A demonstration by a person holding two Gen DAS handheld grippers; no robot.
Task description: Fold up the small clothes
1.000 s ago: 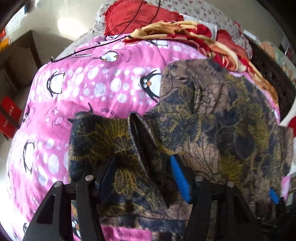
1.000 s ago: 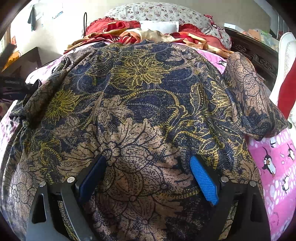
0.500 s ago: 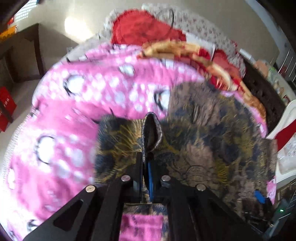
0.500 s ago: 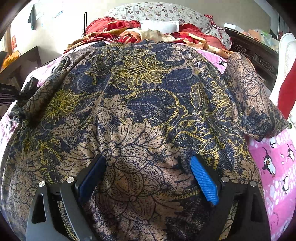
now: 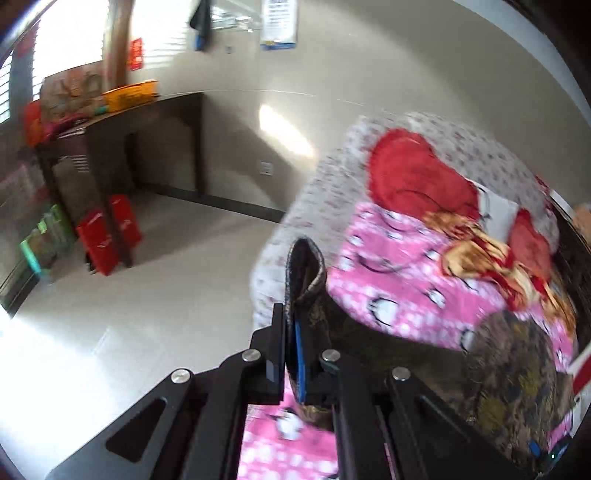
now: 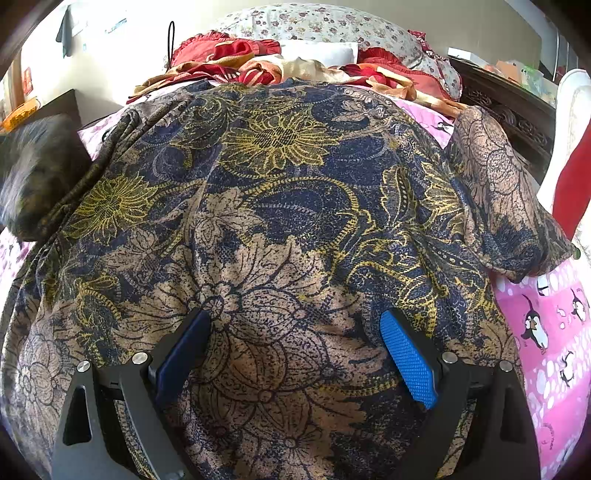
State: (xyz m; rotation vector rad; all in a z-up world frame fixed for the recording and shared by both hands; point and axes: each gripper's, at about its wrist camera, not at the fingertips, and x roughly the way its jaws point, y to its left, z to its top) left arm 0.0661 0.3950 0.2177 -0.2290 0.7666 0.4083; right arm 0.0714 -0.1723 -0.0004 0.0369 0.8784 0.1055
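A dark blue, brown and yellow floral garment (image 6: pixel 280 221) lies spread over a pink penguin blanket (image 6: pixel 546 332) on a bed. My left gripper (image 5: pixel 291 325) is shut on a fold of the garment's left edge (image 5: pixel 304 273) and holds it lifted above the blanket (image 5: pixel 391 280). The lifted, blurred part shows at the left of the right wrist view (image 6: pixel 33 177). My right gripper (image 6: pixel 295 343) is open, its blue pads (image 6: pixel 406 358) resting low on the garment's near middle, holding nothing.
Red and gold bedding (image 6: pixel 258 70) and a floral pillow (image 6: pixel 314 26) lie at the bed's head. A dark carved headboard (image 6: pixel 509 110) runs along the right. Left of the bed are tiled floor (image 5: pixel 129 295), a dark table (image 5: pixel 140 136) and red bags (image 5: pixel 107 232).
My left gripper closed on the garment's left edge, then lifted it and swung left, so its view now shows the floor and room. The right gripper has stayed still and open.
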